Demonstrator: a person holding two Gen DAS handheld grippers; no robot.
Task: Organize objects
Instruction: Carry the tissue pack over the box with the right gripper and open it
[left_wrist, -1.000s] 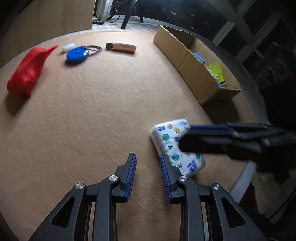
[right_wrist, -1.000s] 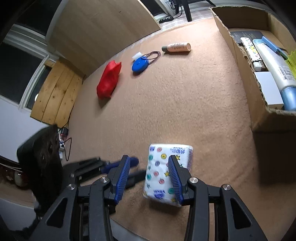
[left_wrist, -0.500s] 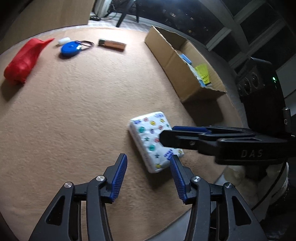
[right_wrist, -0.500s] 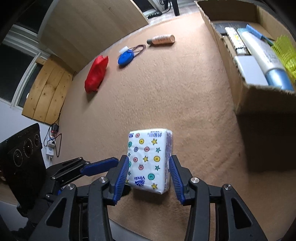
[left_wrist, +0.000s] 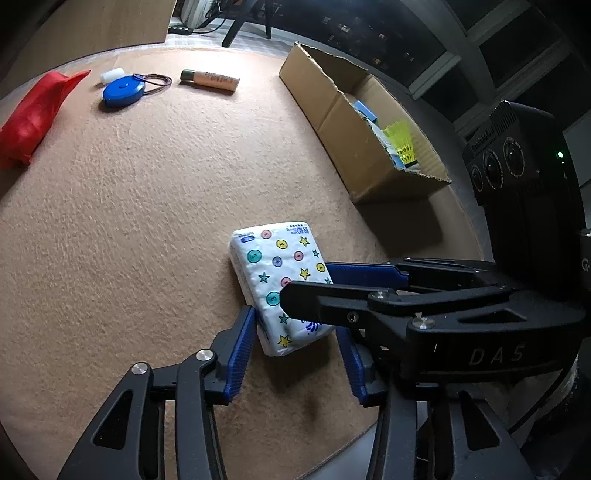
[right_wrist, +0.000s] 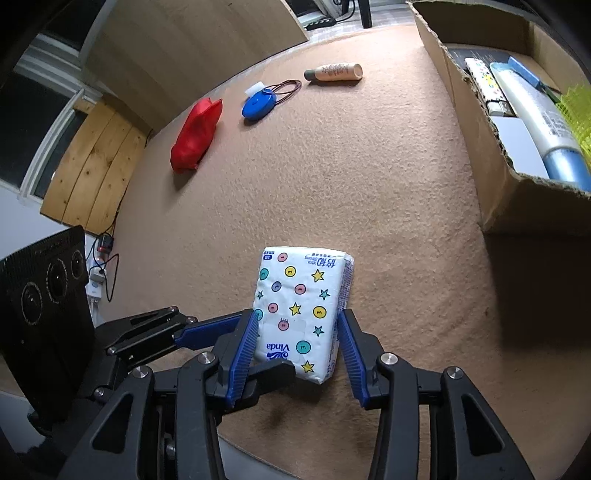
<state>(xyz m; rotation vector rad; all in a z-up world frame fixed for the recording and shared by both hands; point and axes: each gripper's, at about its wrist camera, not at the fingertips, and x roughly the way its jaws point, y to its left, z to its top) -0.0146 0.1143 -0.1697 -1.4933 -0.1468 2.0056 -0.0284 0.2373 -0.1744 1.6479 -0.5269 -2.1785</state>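
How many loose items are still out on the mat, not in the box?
6: tissue pack near the grippers; far edge holds red pouch, blue tape measure, white cap, hair ties, tube. None look hidden.

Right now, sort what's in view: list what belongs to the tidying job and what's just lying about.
Part of the job:
- tissue pack, between both grippers
- right gripper, gripping the pack
- left gripper, jaws closing around it
- cardboard box, already part filled
- red pouch
- blue tape measure
- cosmetic bottle

Just lying about:
- wooden boards
- power strip
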